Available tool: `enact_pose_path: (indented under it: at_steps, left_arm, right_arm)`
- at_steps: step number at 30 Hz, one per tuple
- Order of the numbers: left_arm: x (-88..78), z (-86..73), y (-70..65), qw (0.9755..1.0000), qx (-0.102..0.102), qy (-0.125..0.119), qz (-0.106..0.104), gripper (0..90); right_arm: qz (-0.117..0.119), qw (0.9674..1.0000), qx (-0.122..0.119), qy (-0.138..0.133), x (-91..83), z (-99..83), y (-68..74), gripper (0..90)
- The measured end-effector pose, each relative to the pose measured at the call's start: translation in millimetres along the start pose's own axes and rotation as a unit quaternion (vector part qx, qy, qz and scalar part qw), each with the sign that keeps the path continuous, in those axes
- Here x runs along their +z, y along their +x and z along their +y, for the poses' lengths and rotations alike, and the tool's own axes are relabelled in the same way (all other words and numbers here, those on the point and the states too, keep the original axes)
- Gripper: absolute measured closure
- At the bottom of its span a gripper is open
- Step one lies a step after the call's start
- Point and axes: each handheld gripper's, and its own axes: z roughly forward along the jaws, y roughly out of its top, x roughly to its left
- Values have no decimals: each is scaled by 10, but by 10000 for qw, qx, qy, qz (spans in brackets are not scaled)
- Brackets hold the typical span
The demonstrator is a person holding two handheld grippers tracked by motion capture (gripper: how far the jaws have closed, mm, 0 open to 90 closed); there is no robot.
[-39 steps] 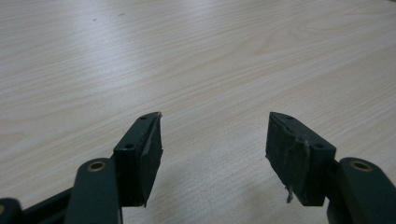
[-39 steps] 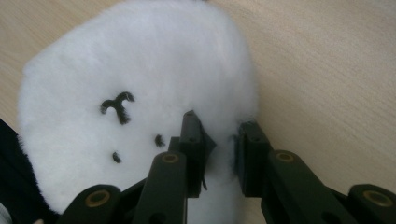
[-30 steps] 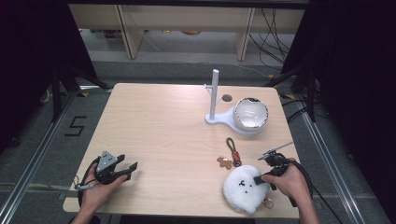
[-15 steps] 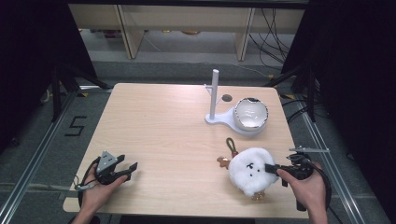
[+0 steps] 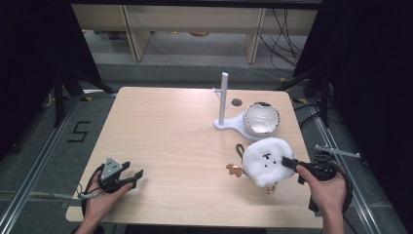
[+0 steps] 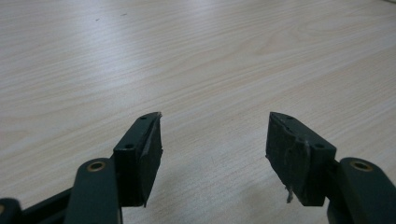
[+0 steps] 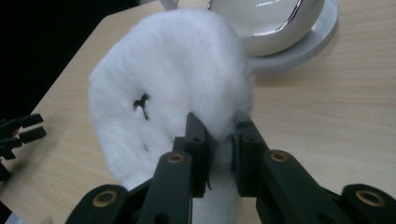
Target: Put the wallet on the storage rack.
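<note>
1. The right gripper [image 5: 291, 163] has its jaws pinched on the edge of the white plush [image 5: 267, 160], held face-out above the bench [image 5: 170, 126], near the stand [image 5: 224, 100], probably to hang it there.
2. A charm [image 5: 234, 170] lies just beside the plush.
3. The left gripper [image 5: 127, 175] rests at the near corner, jaws wide and holding nothing, likely kept out of the way.

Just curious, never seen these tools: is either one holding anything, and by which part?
The right gripper pinches the white fluffy plush at its lower edge. The left gripper holds nothing.
</note>
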Motion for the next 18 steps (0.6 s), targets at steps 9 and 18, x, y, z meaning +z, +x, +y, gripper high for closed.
enact_pose_path:
  at_steps: [9,18]
  left_arm:
    - [10,-4,7,9999,24,-80,-72,355]
    - [9,-4,9,9999,28,-83,-76,354]
  right_arm:
    - [-2,9988,147,-471,25,141,23,796]
    - [-22,9972,59,-748,63,245,-9,796]
